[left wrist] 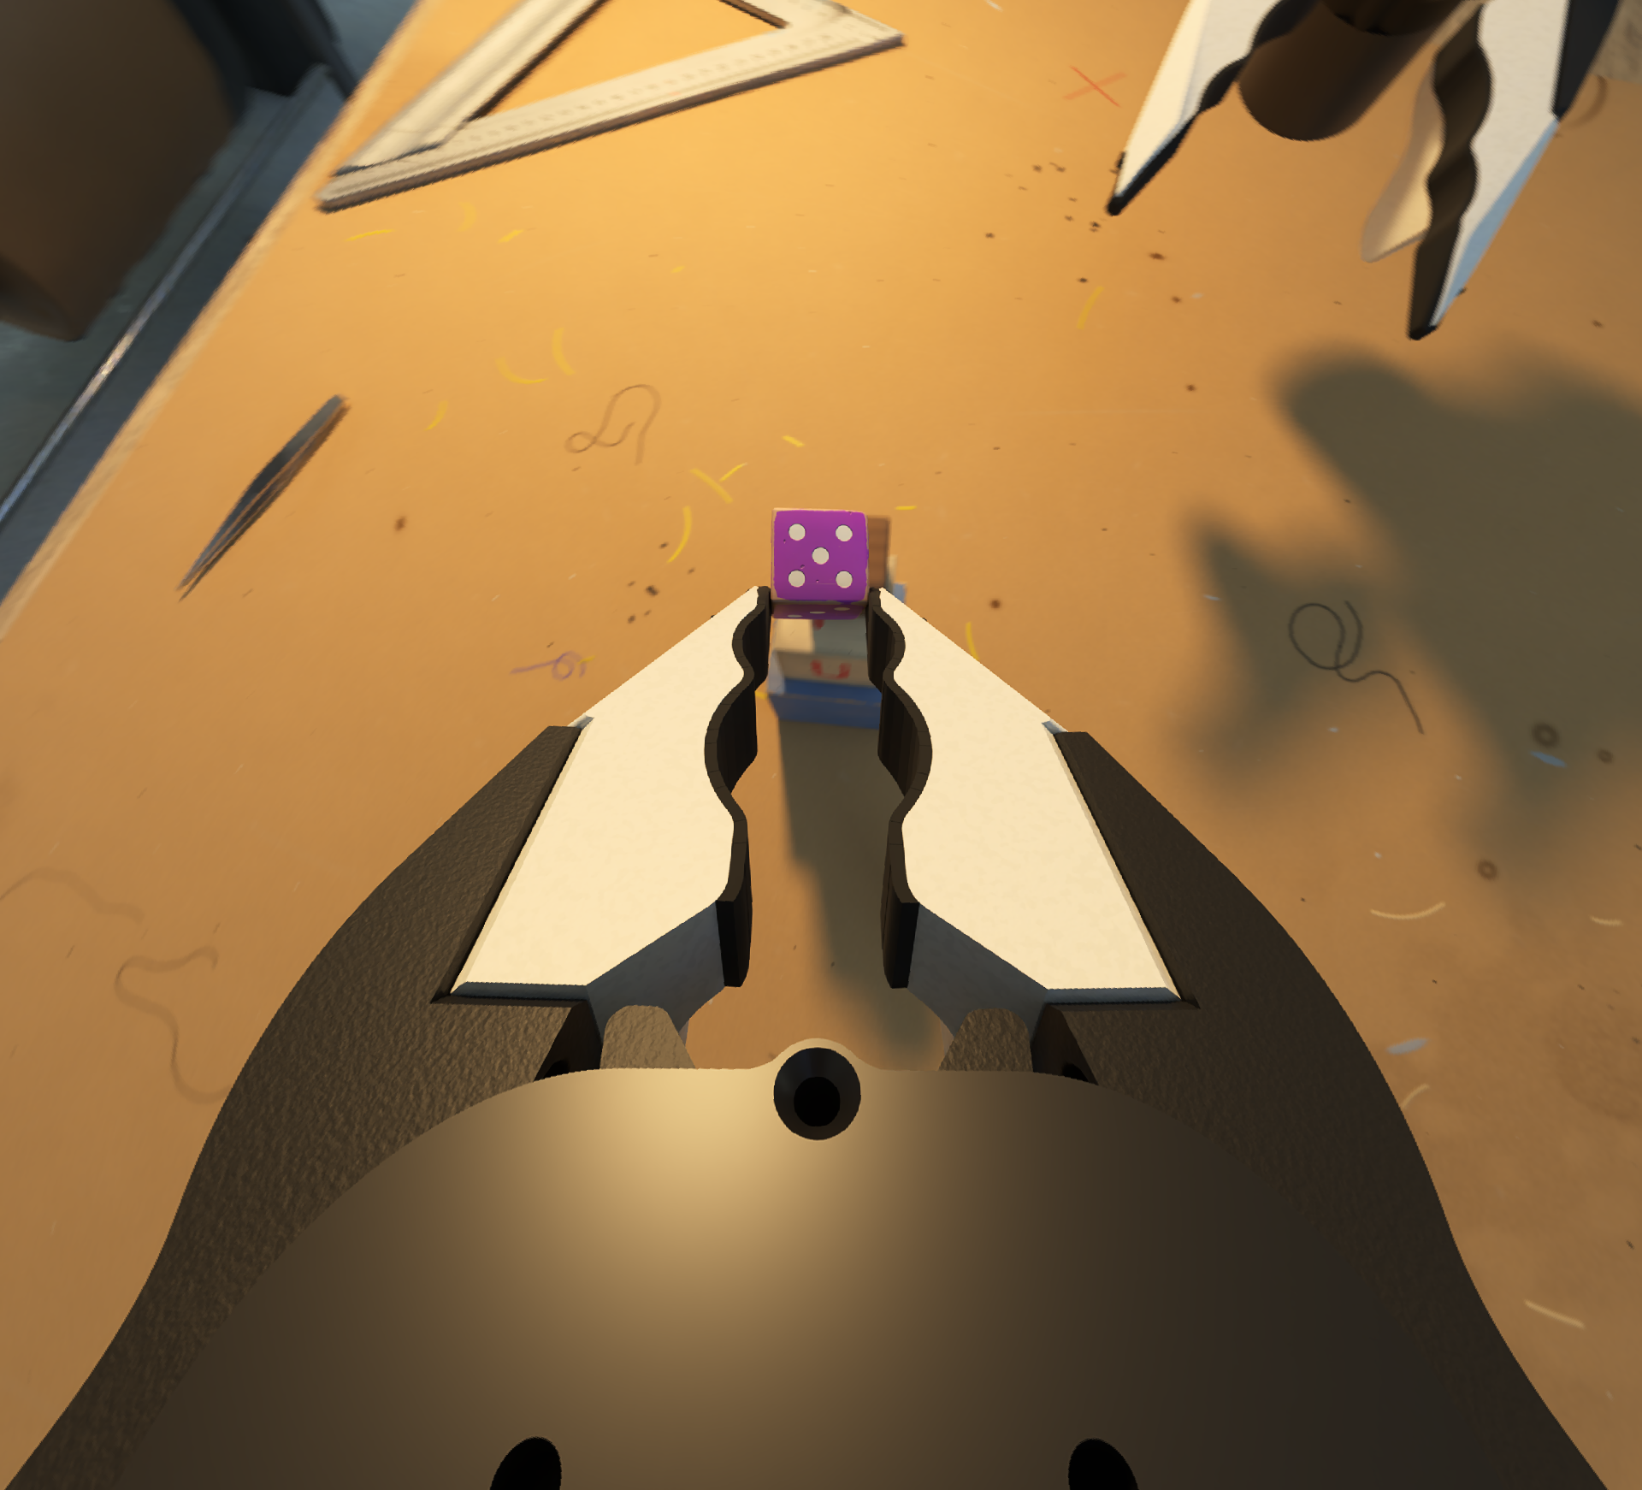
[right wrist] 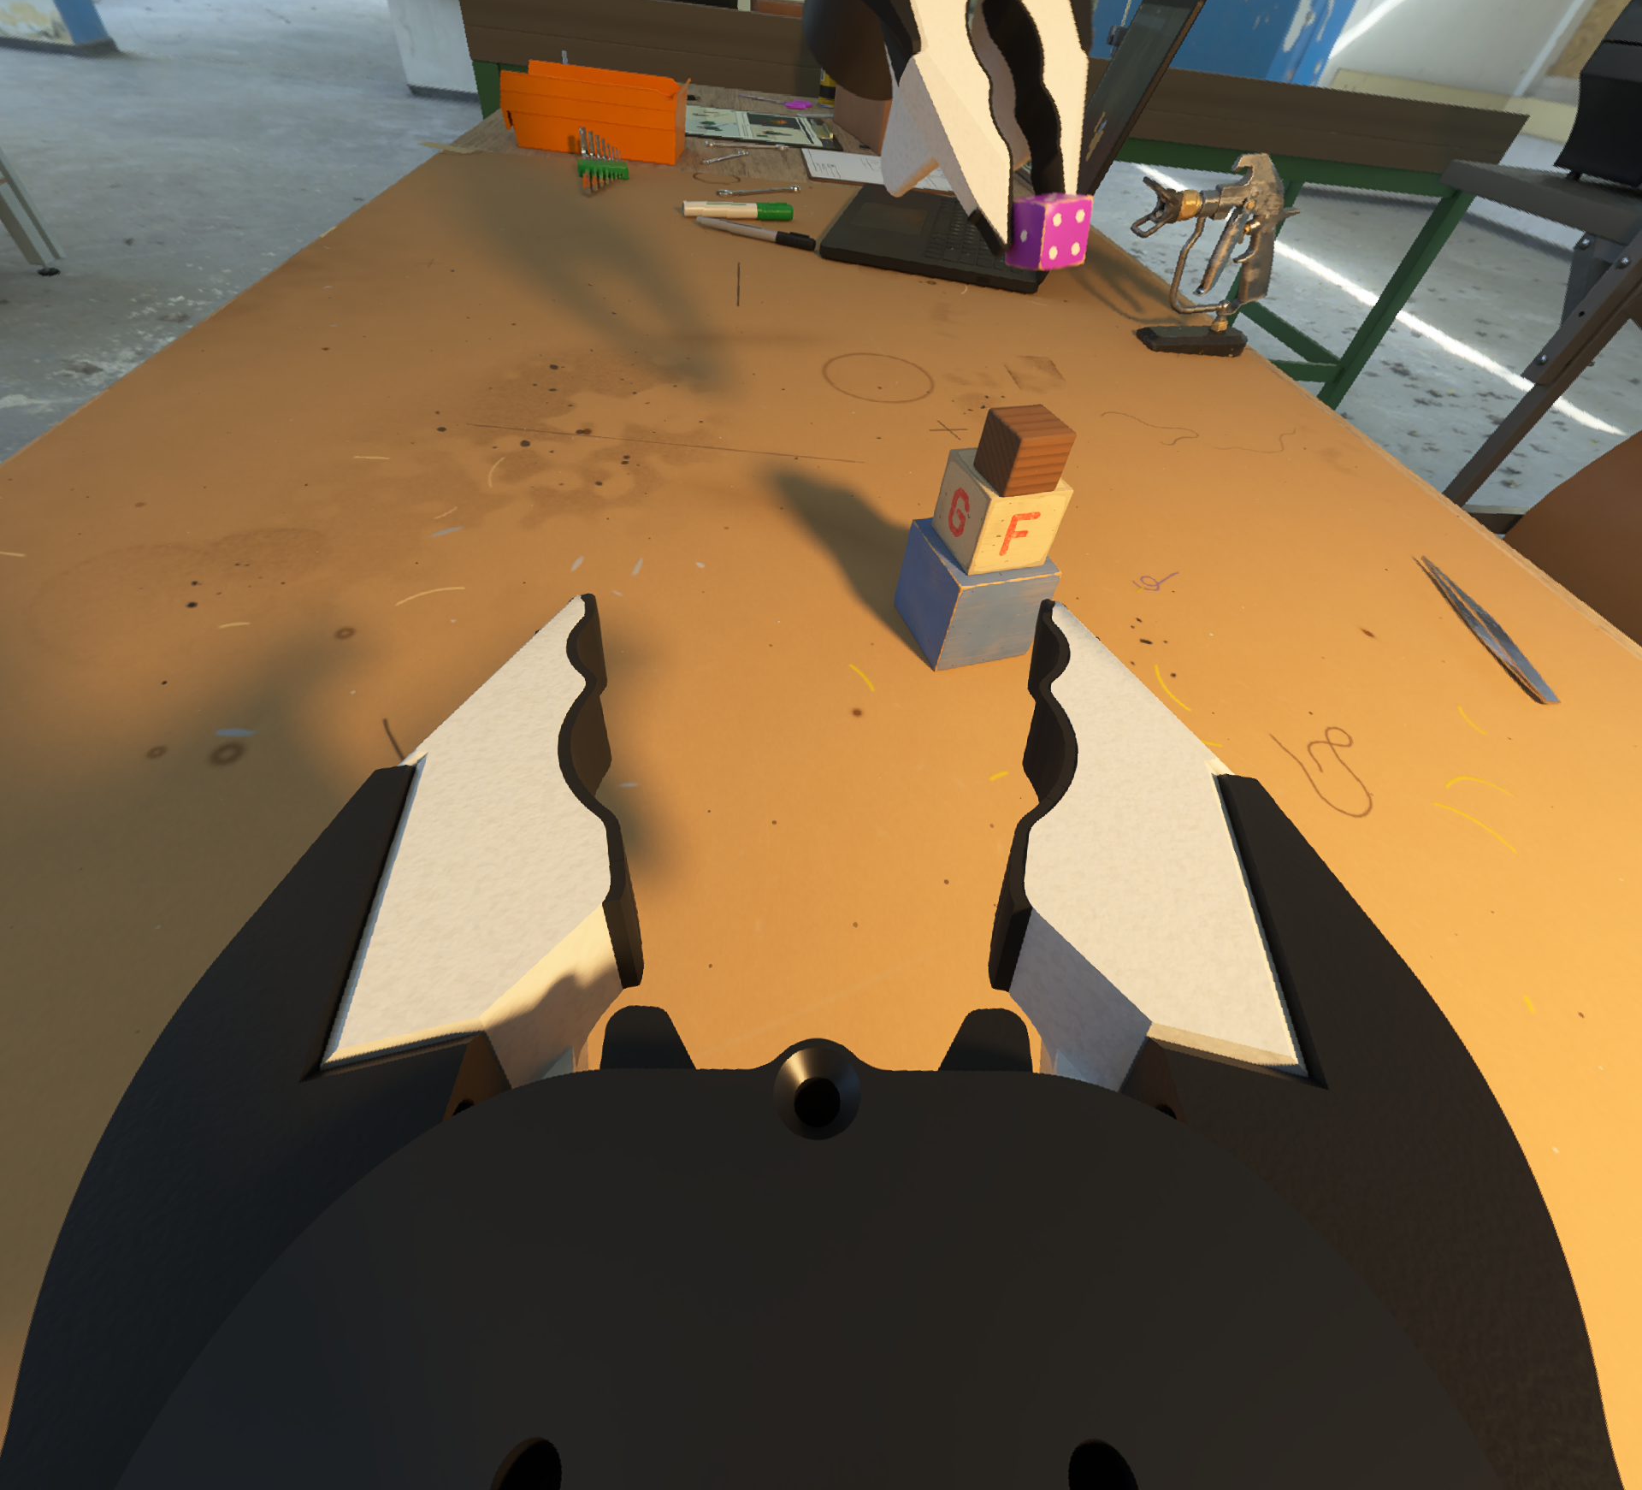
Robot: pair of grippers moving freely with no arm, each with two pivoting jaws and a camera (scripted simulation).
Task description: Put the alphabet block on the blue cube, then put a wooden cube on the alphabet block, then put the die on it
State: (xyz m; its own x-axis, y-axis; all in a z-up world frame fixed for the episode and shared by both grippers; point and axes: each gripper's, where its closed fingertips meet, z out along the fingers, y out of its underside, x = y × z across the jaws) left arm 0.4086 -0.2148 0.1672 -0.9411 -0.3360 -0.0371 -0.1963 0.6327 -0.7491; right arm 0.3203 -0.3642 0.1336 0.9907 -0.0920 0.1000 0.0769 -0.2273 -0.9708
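Stack is three high: blue cube (right wrist: 973, 608) on the counter (right wrist: 444, 647), alphabet block (right wrist: 1000, 519) on it, slightly rotated, wooden cube (right wrist: 1022, 448) on top, sitting toward the block's far side. Only the die is left.

Die (right wrist: 1053, 230) is purple with white pips, pinched at the tips of the left tongs (right wrist: 1035, 225) and carried in the air, well above the stack. From the left wrist view the die (left wrist: 818, 554) looks roughly lined up over the tower, blue cube (left wrist: 826, 705) visible below between the fingers. My read: it needs a straight descent and a gentle release; the wooden cube's top is small and the tiers are off-centre, so a nudge could topple it.

Right tongs (right wrist: 817, 603) are spread wide and hold nothing, low and just beside the blue cube; the right fingertip looks close to its corner, contact unclear.

Clutter is well apart: laptop (right wrist: 942, 239), markers (right wrist: 737, 210), orange box (right wrist: 591, 114), spray gun (right wrist: 1231, 230), framing square (left wrist: 622, 61), dark blade (right wrist: 1493, 634). Nothing blocks the drop path.
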